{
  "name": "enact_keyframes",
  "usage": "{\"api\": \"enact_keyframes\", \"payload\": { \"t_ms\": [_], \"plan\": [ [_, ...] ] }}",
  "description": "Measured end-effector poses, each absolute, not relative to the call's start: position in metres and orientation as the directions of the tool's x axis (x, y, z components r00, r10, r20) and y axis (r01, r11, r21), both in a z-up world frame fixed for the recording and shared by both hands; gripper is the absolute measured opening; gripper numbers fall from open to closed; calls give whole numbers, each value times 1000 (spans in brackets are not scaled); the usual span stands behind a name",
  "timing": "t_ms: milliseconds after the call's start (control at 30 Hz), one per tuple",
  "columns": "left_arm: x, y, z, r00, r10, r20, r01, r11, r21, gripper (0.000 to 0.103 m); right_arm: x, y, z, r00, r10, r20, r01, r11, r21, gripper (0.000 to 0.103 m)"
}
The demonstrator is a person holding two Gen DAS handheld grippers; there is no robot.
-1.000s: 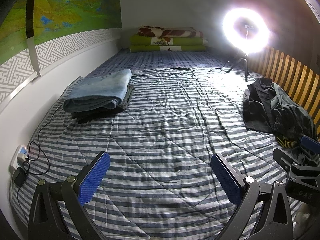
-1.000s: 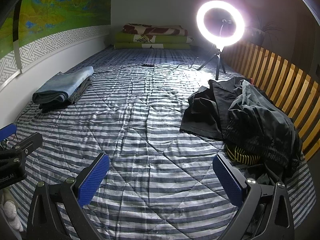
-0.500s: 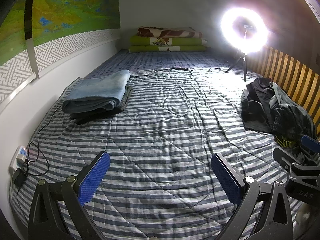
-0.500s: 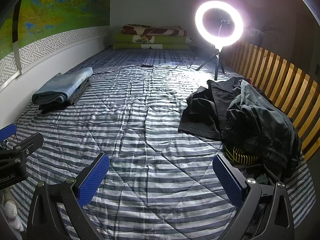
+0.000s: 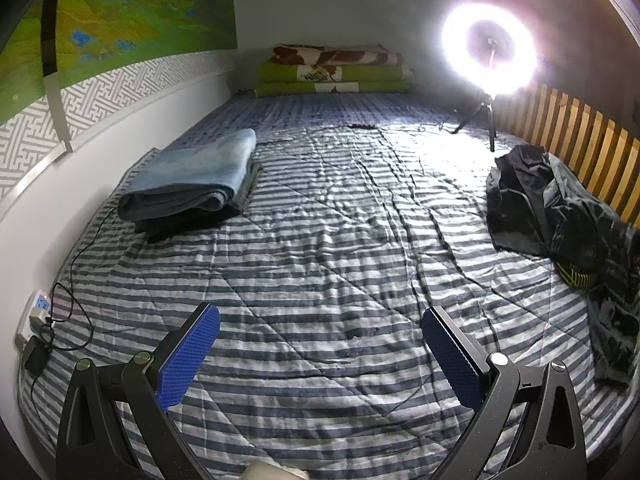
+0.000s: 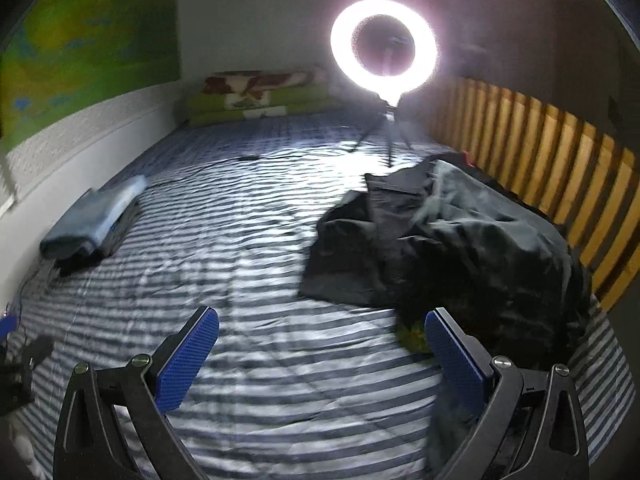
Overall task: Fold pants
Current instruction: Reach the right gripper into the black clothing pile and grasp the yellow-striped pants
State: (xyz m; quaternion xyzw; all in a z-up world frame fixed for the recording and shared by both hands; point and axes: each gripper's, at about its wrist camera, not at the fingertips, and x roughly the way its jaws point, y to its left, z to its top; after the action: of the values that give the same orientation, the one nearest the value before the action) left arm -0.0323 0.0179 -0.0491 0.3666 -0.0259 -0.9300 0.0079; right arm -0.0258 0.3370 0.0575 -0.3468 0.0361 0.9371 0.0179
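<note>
A heap of dark, unfolded pants (image 6: 452,248) lies on the striped bed by the wooden rail; the same heap (image 5: 560,216) sits at the right of the left wrist view. Folded blue pants (image 5: 188,178) rest on darker folded ones near the left wall, and the stack (image 6: 92,224) shows blurred in the right wrist view. My left gripper (image 5: 320,356) hovers open over bare bedding, holding nothing. My right gripper (image 6: 322,356) is open too, its right pad (image 6: 450,354) close to the heap's near edge.
A lit ring light (image 5: 490,50) on a tripod stands at the far right, with a cable across the striped quilt (image 5: 320,240). Folded green blankets (image 5: 332,74) lie at the far end. A power strip (image 5: 34,316) with wires sits at the left edge. Wooden slats (image 6: 540,168) line the right side.
The right gripper has swung toward the dark heap, which now looms larger and nearer its right finger; that view is motion-blurred. It has left the left wrist view. The left gripper barely moved.
</note>
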Motion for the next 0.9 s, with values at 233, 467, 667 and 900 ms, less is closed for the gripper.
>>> {"api": "enact_keyframes", "payload": {
  "t_ms": [233,467,667,900],
  "plan": [
    [-51,26,-67,-686,18,-727,-28,-1000,1,102,-68,427,54,-699,163,-696,-254,-967,28,101],
    [-67,54,-88,-651,42,-758,-65,-998,0,102,-102,493,30,-628,198,-753,-345,-938,41,101],
    [-72,74,-99,-636,54,-769,-96,-995,10,102,-116,497,8,-594,108,-797,-288,-954,85,101],
    [-70,80,-104,-631,44,-774,-108,-994,31,102,-108,465,20,-633,-51,-773,-185,-959,214,100]
  ]
}}
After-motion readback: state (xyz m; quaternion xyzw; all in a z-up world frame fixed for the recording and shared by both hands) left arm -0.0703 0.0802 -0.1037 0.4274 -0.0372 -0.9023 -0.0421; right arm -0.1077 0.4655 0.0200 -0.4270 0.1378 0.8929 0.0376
